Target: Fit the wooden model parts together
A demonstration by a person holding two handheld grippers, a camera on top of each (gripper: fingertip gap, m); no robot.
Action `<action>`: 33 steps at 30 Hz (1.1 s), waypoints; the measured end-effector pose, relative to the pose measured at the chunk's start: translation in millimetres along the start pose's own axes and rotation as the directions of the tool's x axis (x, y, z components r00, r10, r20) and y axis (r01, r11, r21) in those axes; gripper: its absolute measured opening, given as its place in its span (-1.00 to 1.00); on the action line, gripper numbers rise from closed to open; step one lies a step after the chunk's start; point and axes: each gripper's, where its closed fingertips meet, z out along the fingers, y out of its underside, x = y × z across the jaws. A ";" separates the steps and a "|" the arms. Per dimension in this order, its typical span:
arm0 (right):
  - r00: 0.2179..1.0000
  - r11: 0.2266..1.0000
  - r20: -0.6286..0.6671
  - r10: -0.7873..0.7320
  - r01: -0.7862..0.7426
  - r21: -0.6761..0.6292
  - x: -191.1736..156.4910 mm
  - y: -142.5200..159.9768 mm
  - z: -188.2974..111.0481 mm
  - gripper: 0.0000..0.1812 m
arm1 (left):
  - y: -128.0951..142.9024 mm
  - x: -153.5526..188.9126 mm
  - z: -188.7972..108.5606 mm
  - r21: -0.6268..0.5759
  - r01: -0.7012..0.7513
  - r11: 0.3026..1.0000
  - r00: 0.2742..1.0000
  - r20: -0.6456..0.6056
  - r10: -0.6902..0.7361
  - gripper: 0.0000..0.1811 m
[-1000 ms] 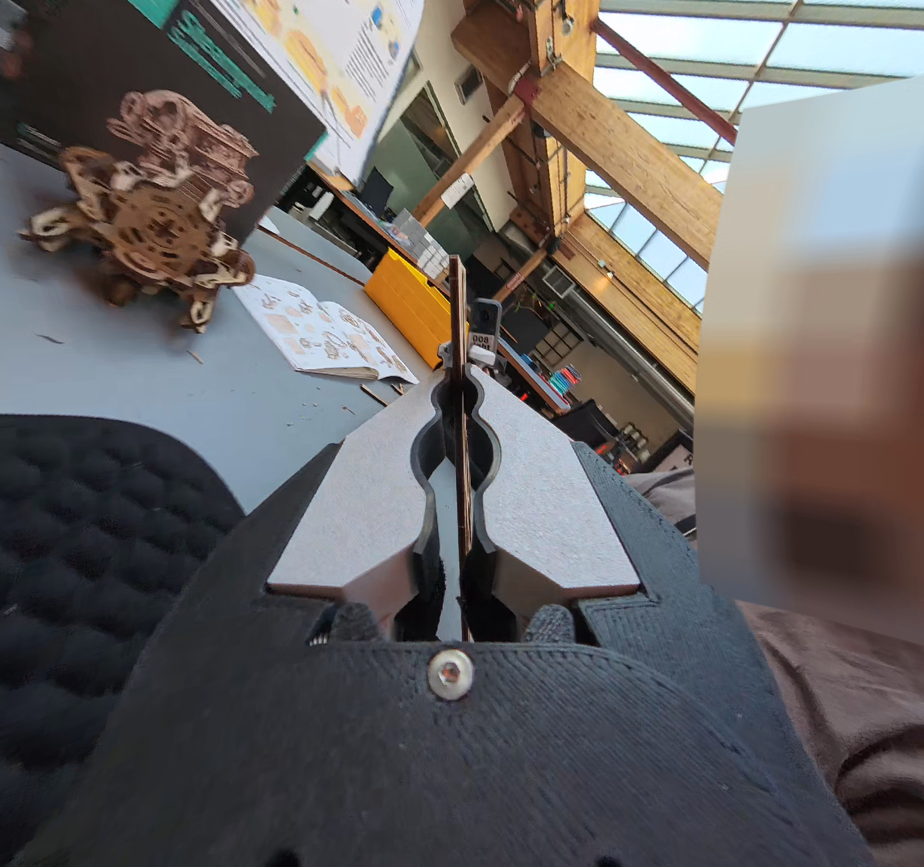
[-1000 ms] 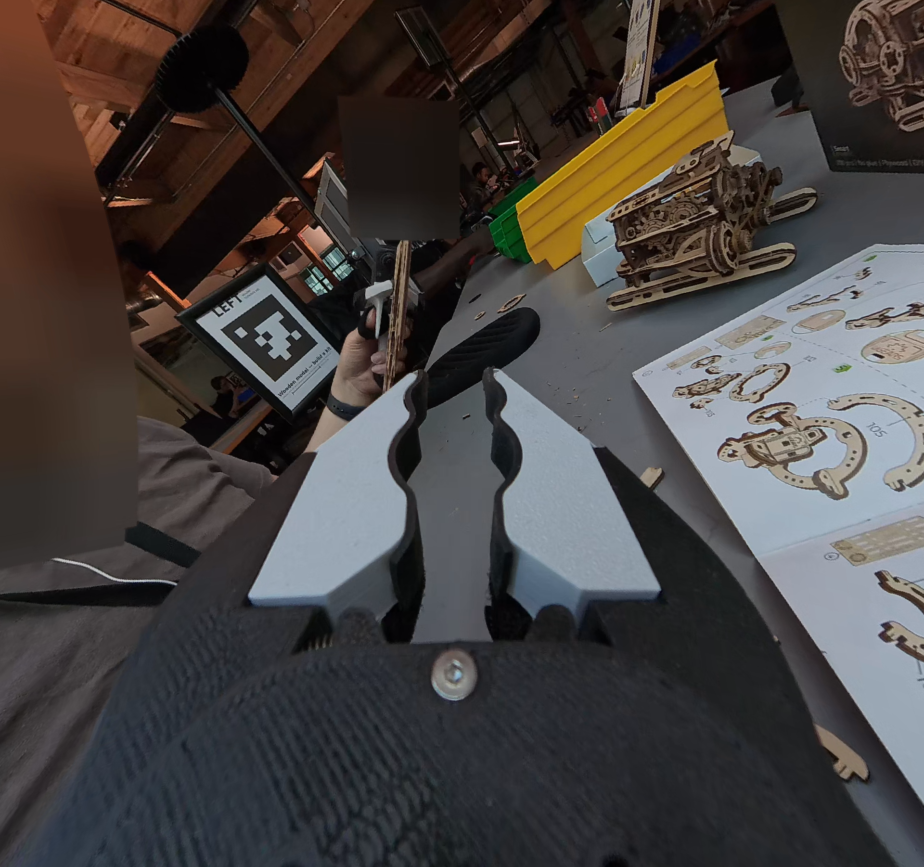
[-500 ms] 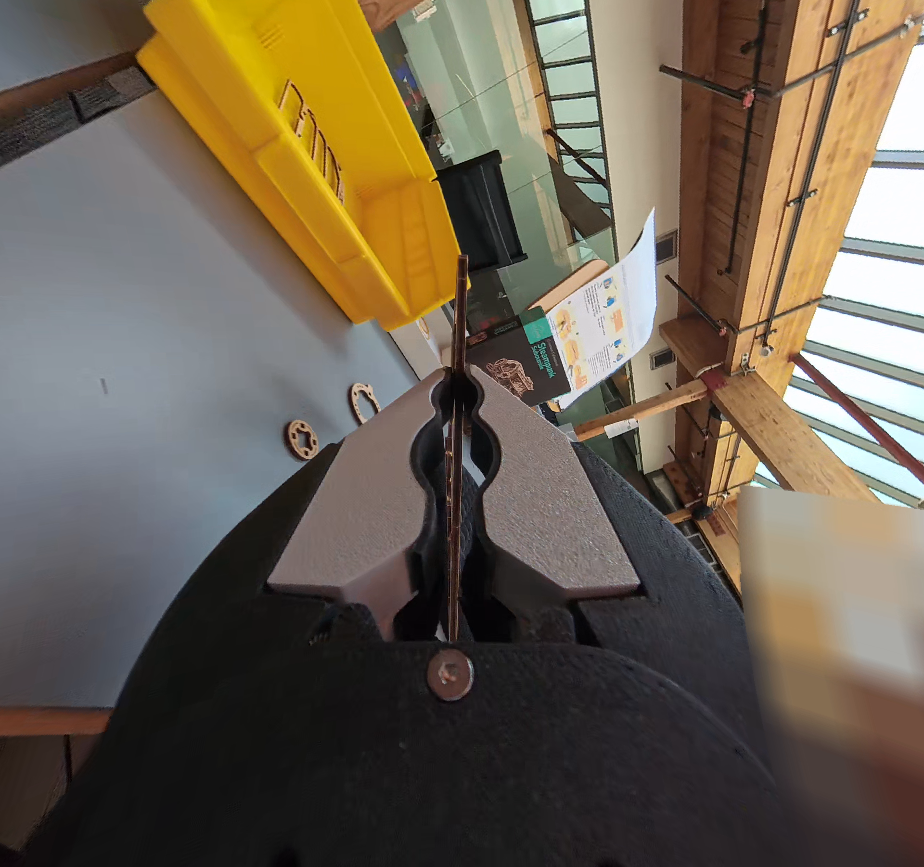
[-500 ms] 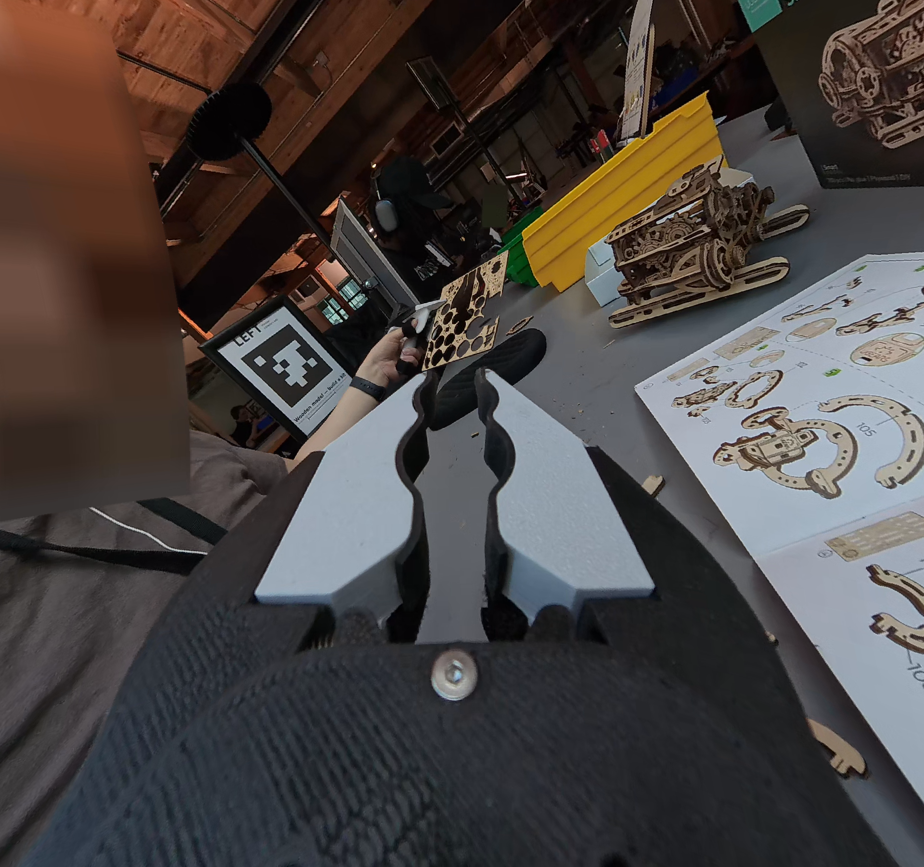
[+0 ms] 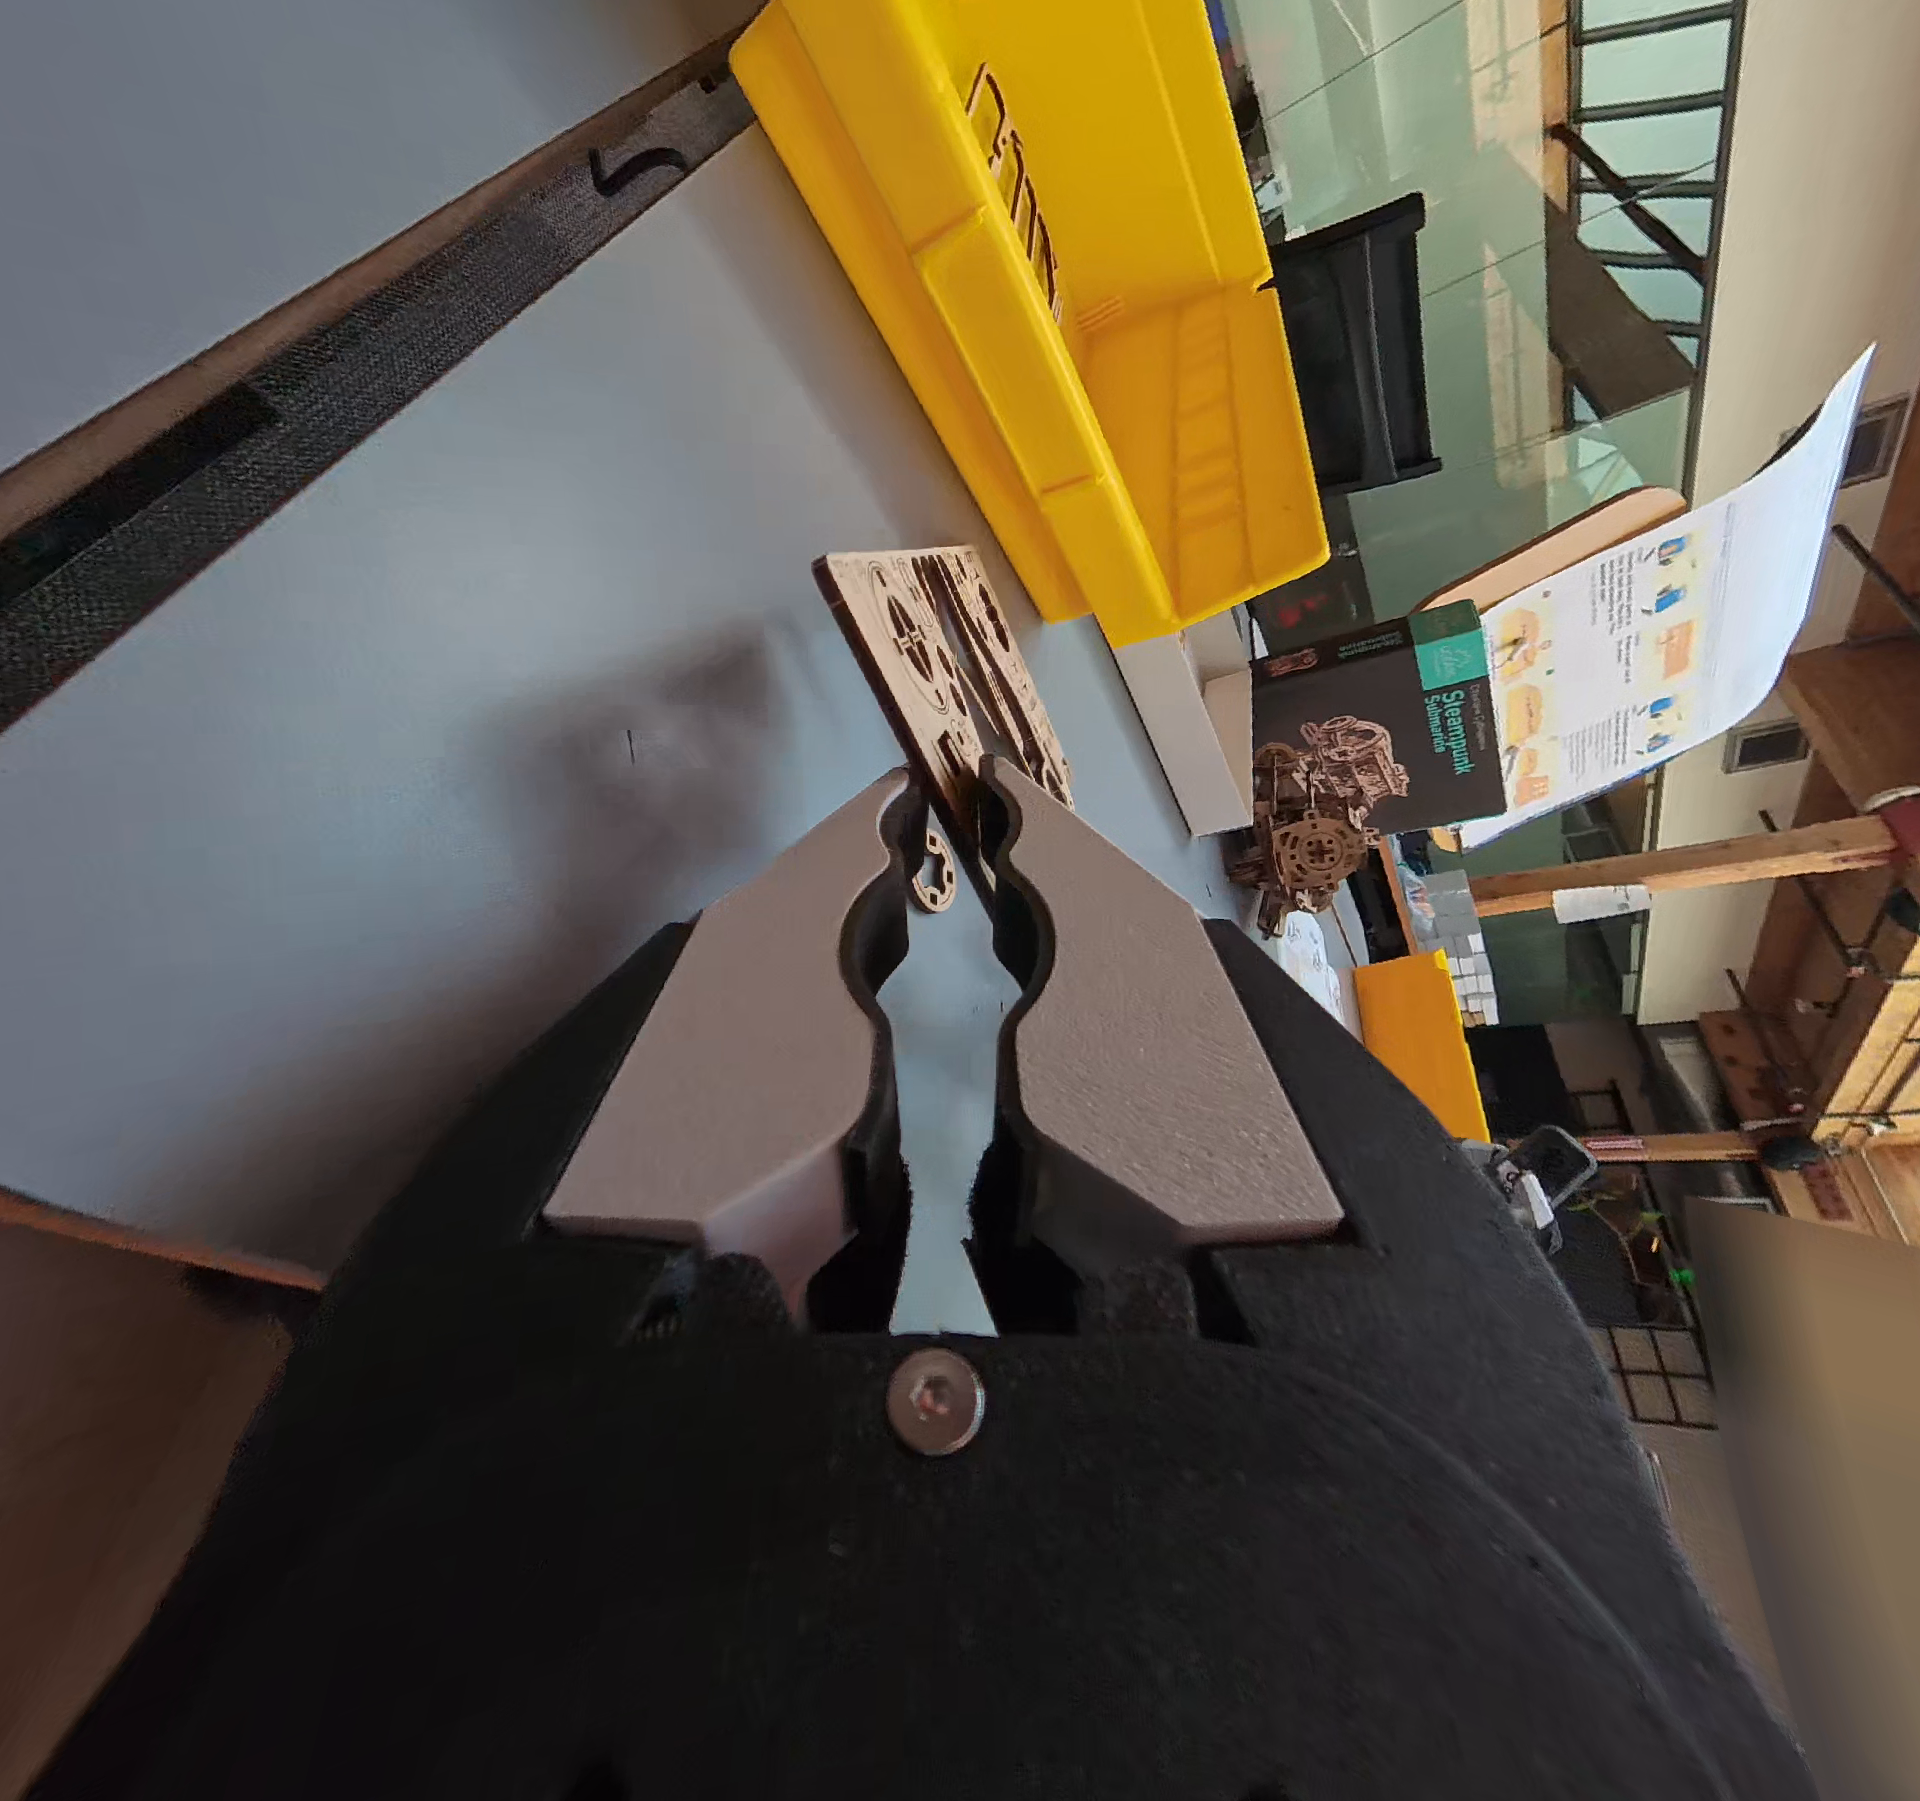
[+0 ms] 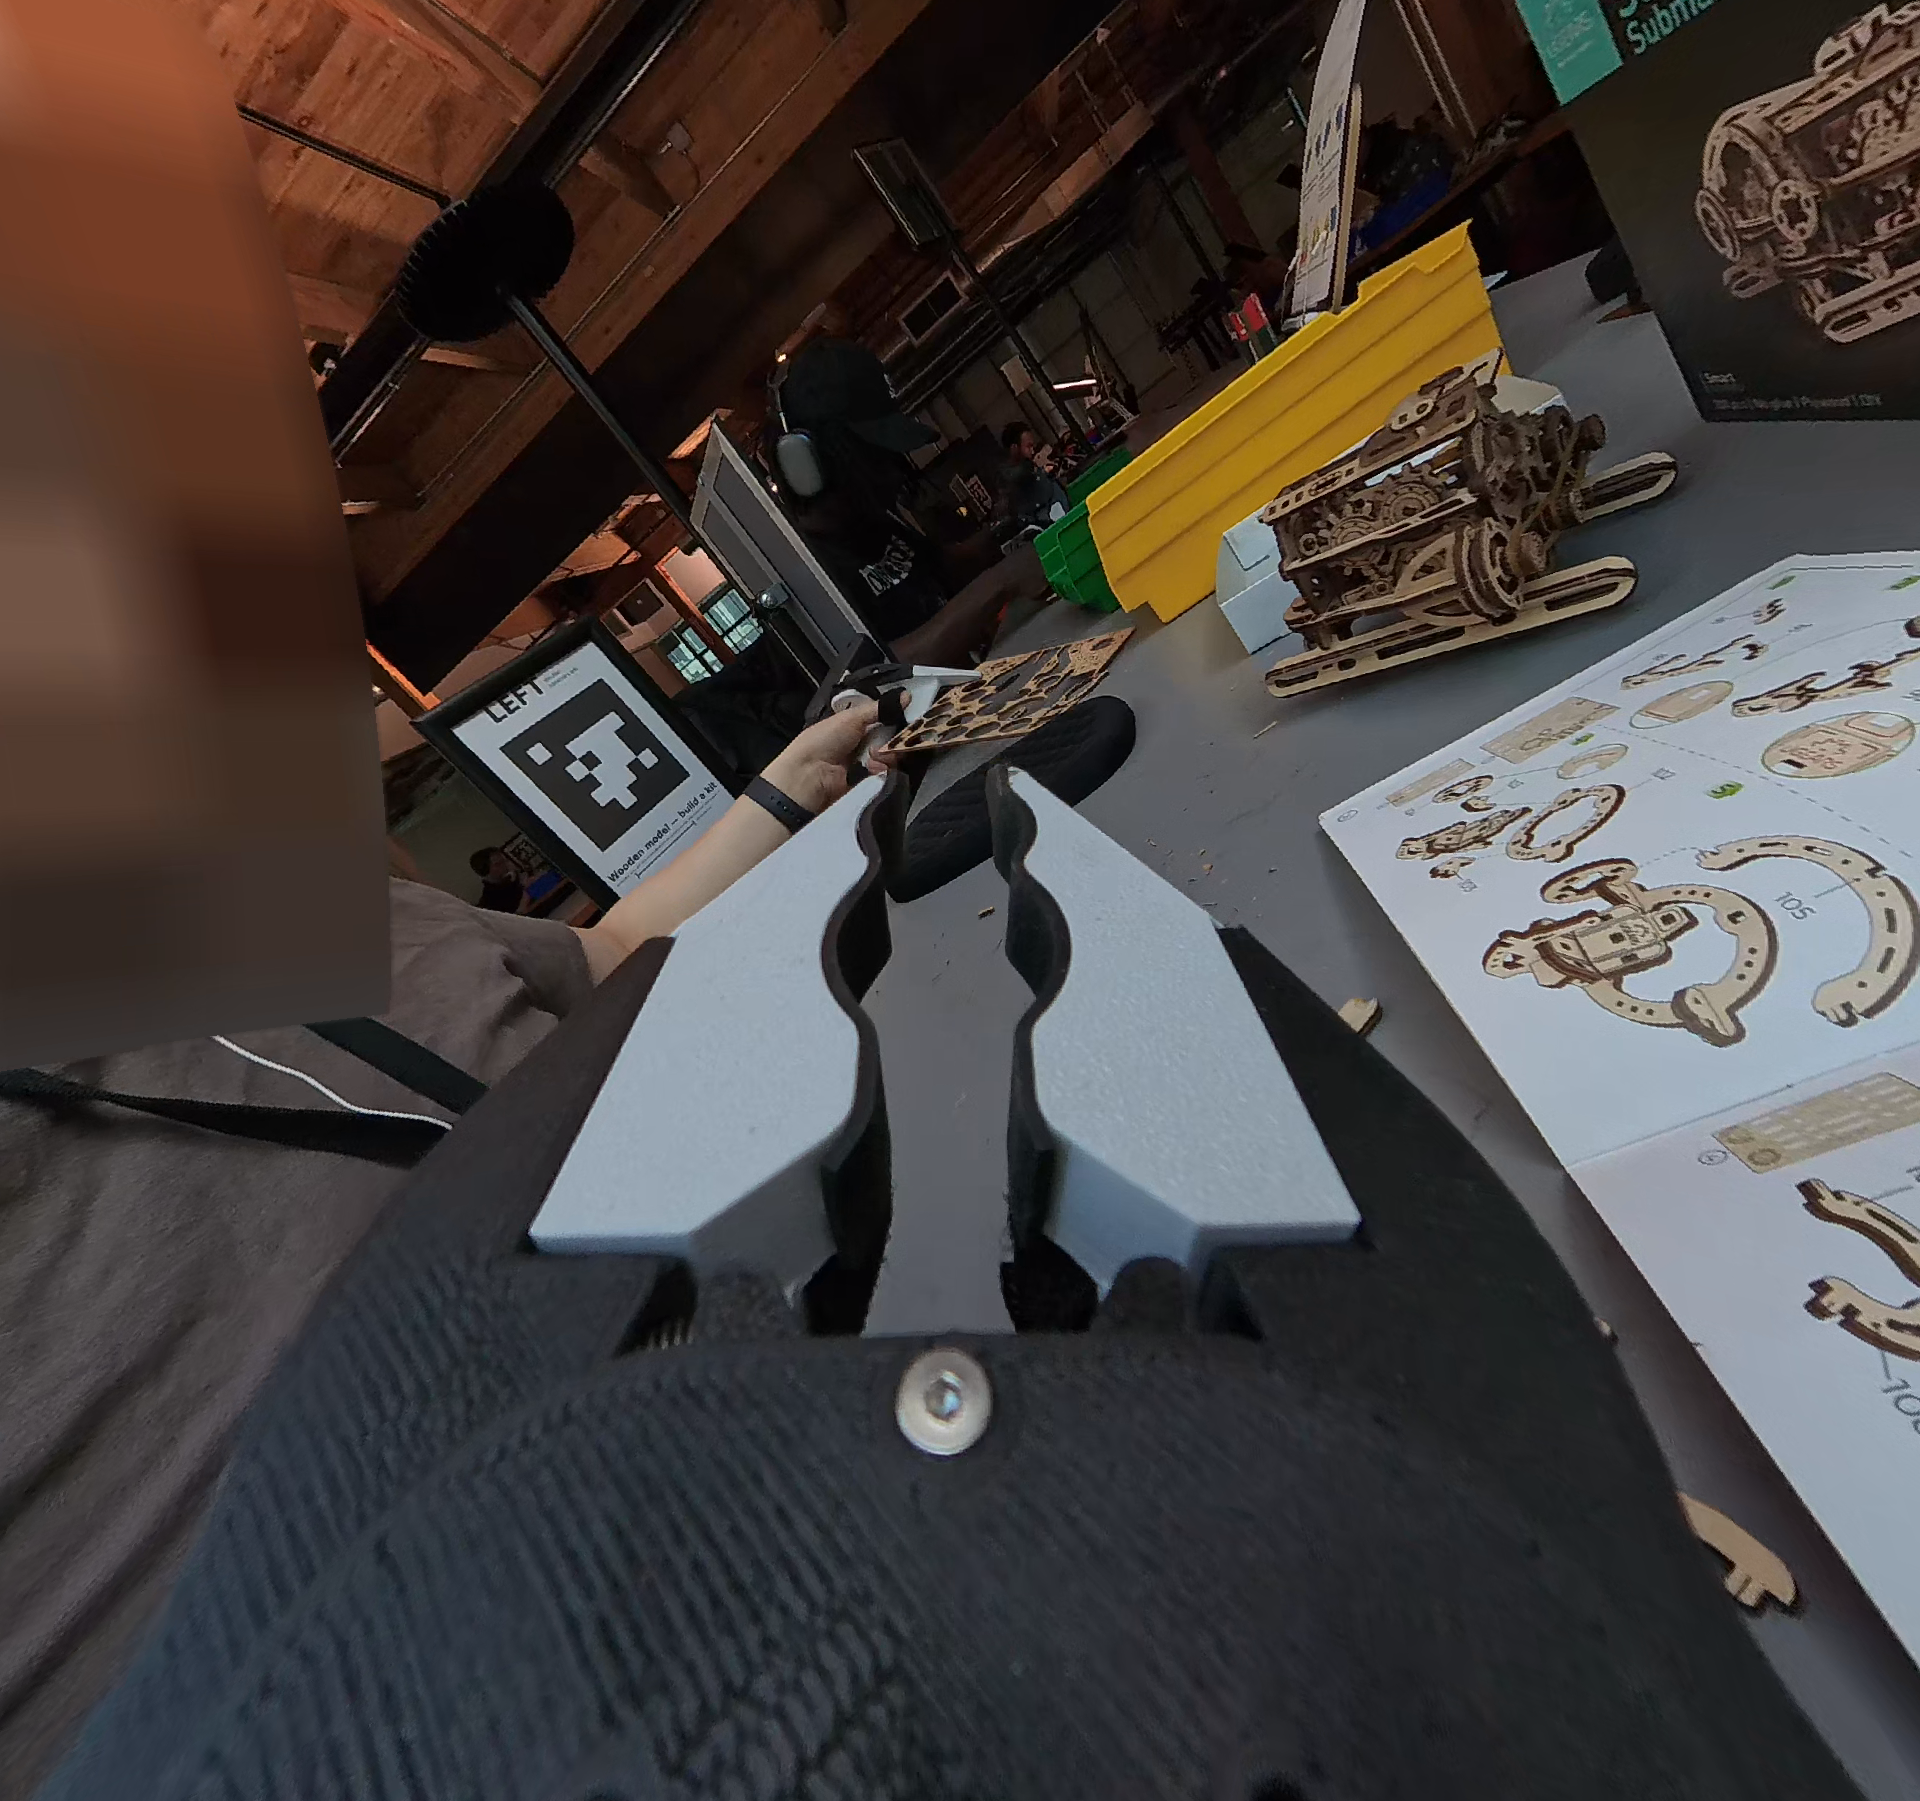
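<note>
Left wrist view. Left gripper (image 5: 948,787) has its jaws slightly apart at the tips; whether they pinch the wooden sheet (image 5: 951,676) I cannot tell, though its near edge sits between them. The sheet slants over the grey table (image 5: 364,608), just beside the yellow bin (image 5: 1049,297). The bin holds more dark-edged wooden sheets (image 5: 1023,193) standing on edge. A small gear-shaped ring (image 5: 932,885) lies on the table, close to the sheet. Beyond the bin: a dark box (image 5: 1382,723), with the wooden model (image 5: 1304,847) before it.

Right wrist view. Right gripper (image 6: 943,787) is spread and empty. Past it, the sheet (image 6: 1013,702) is level above a black pad (image 6: 997,801). The model (image 6: 1444,546) stands just beside the bin (image 6: 1278,463); the bin's inside is hidden here. An instruction sheet (image 6: 1662,920) lies nearer than the model.
</note>
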 end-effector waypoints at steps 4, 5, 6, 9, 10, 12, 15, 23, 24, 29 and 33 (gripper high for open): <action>1.000 1.000 0.010 -0.010 0.010 -0.006 -2.7 1.0 0.3 -0.85 | 4.7 -11.7 -2.3 0.051 0.021 0.998 0.997 0.079 -0.025 -0.62; 1.000 1.000 0.014 -0.011 0.011 -0.003 -3.3 0.7 0.0 -0.85 | 5.2 -15.0 -4.4 0.065 0.008 0.998 0.994 0.107 -0.015 -0.60; 1.000 1.000 0.017 -0.011 0.011 0.001 -3.9 0.3 -0.5 -0.85 | 3.5 -16.9 -8.1 0.093 -0.014 0.996 0.991 0.135 0.002 -0.59; 1.000 1.000 0.026 -0.011 0.011 0.005 -5.5 -0.2 -1.2 -0.85 | -6.5 -19.6 -24.2 0.180 -0.165 0.970 0.951 0.292 0.107 -0.49; 0.999 1.000 0.032 -0.007 0.007 0.005 -6.3 -0.1 -1.3 -0.85 | -8.0 -17.8 -27.3 0.189 -0.223 0.956 0.927 0.344 0.148 -0.45; 0.999 1.000 0.038 0.000 0.000 0.006 -6.6 -0.3 -1.5 -0.85 | -6.0 -10.4 -28.9 0.176 -0.315 0.933 0.881 0.420 0.219 -0.37; 0.999 1.000 0.047 0.005 -0.005 0.001 -8.2 0.8 -1.2 -0.85 | -6.6 19.7 -41.6 0.219 -0.533 0.817 0.773 0.519 0.365 -0.44; 0.997 1.000 0.072 0.017 -0.015 -0.021 -10.6 3.7 0.5 -0.84 | -37.5 213.2 -5.1 0.196 -0.942 0.273 0.336 0.541 0.771 -0.31; 0.997 1.000 0.078 0.018 -0.017 -0.020 -11.1 3.3 0.3 -0.84 | -47.3 223.7 21.7 0.156 -0.934 0.323 0.358 0.439 0.824 -0.31; 0.997 1.000 0.071 -0.015 0.014 0.020 -12.5 -1.6 -2.9 -0.84 | -126.0 186.2 147.0 -0.182 -0.889 0.421 0.363 0.279 0.889 -0.33; 0.998 0.997 0.044 -0.045 0.042 0.064 -11.5 -6.9 -6.4 -0.84 | -137.6 122.8 221.2 -0.395 -0.787 0.473 0.401 0.255 0.880 -0.52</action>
